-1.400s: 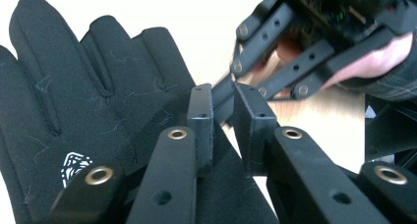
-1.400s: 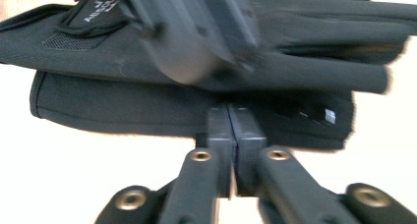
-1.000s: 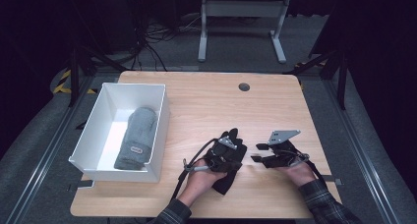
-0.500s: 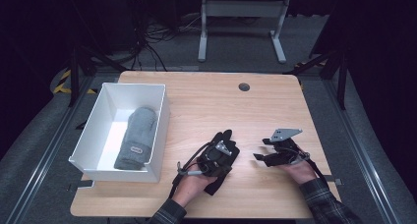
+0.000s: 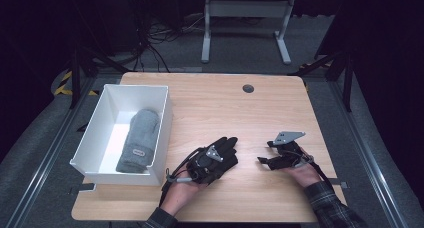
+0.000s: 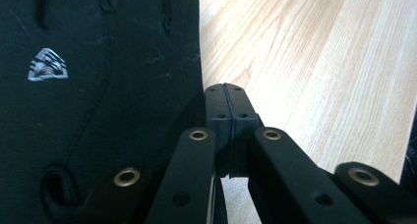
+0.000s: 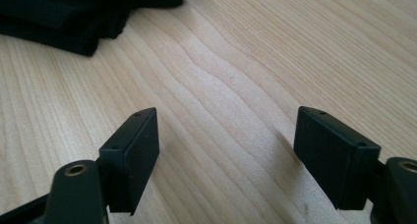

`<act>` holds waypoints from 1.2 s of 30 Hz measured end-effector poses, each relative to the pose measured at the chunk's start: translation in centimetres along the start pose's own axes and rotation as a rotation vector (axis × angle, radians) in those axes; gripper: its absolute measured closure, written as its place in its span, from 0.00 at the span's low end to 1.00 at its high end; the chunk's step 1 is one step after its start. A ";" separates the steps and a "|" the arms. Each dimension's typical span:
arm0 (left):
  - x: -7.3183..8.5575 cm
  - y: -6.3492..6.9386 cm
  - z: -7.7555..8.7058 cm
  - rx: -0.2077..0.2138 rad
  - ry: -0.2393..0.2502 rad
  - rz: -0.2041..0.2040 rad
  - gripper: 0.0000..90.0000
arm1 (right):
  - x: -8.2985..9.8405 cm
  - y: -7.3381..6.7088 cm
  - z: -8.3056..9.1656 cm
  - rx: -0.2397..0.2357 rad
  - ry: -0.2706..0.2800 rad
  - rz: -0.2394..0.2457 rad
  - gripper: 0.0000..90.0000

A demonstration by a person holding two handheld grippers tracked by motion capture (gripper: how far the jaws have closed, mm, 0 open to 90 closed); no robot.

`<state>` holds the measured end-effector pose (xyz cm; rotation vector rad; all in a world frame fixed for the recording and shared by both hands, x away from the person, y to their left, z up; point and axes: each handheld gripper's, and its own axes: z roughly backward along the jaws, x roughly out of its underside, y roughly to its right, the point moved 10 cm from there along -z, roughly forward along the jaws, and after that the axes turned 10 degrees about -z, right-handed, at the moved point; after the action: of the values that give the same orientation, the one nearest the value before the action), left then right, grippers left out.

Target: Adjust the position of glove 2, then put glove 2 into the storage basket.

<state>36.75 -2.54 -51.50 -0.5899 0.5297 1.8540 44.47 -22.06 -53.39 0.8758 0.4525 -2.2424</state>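
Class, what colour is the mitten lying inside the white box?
Grey mitten, with a small label near its cuff; clearest in the high view.

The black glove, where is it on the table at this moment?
In the high view the black glove lies near the table's front edge, just right of the white bin, partly under the left gripper.

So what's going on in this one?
A person works at a wooden table with a hand-held gripper in each hand. The left hand-held gripper is shut, its jaws pressed together beside a black glove lying on the table, not gripping it. The right hand-held gripper has just been opening, with nothing between its jaws. A grey mitten already lies in the white bin.
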 end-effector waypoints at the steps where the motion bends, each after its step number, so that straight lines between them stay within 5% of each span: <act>1: -0.3 -0.2 0.3 -0.015 0.015 -0.003 0.91 | 0.0 0.0 0.0 -0.002 0.000 -0.002 0.28; 9: -1.1 -3.0 0.8 -0.128 0.041 -0.003 0.37 | 0.0 0.1 -0.2 -0.009 0.008 -0.017 0.25; 13: -0.7 -3.9 0.3 -0.149 0.018 0.006 0.24 | 0.0 0.1 -0.2 -0.007 0.009 -0.018 0.24; 21: 0.0 -4.8 -0.1 -0.209 -0.016 0.000 0.19 | 0.1 0.1 -0.2 -0.011 0.014 -0.017 0.24; 36: 1.2 -4.5 -0.9 -0.171 -0.055 -0.010 0.30 | 0.1 0.1 -0.2 -0.013 0.017 -0.017 0.24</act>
<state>40.71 -0.75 -53.29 -0.6521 0.3332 1.9120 44.59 -22.06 -53.62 0.8884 0.4828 -2.2464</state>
